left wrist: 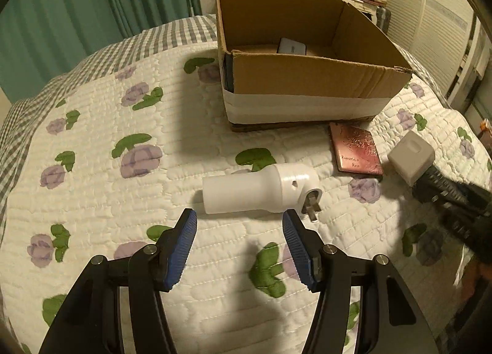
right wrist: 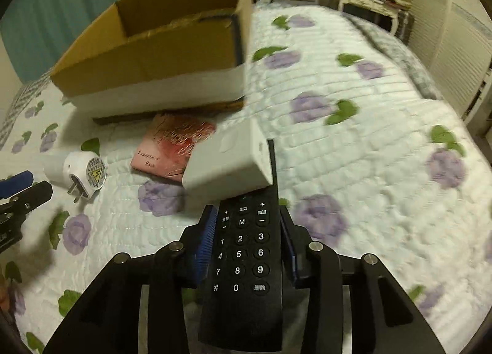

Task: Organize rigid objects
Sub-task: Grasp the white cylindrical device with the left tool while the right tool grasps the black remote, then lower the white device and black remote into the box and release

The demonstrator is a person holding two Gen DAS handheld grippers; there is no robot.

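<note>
Right gripper (right wrist: 246,224) clamps the black remote (right wrist: 243,261), white block (right wrist: 227,163) on its tip; left gripper (left wrist: 240,231) gapes wide above the plug-in light (left wrist: 261,191).

Left wrist view: close above bed (left wrist: 92,145), angled down; cardboard box (left wrist: 307,83) at 12 o'clock. Right wrist view: likewise, box (right wrist: 160,55) at 10 o'clock. Shared: box, white plug-in lamp (left wrist: 261,189).

Ahead of the left gripper (left wrist: 240,221), whose pads are ribbed blue rubber, lies a smooth matt white plastic plug-in lamp (left wrist: 261,191) with metal prongs, on soft quilted cloth (left wrist: 123,200); beyond stands a rough brown cardboard box (left wrist: 307,77); between the right gripper's pads, a matt black plastic remote (right wrist: 246,255)
</note>
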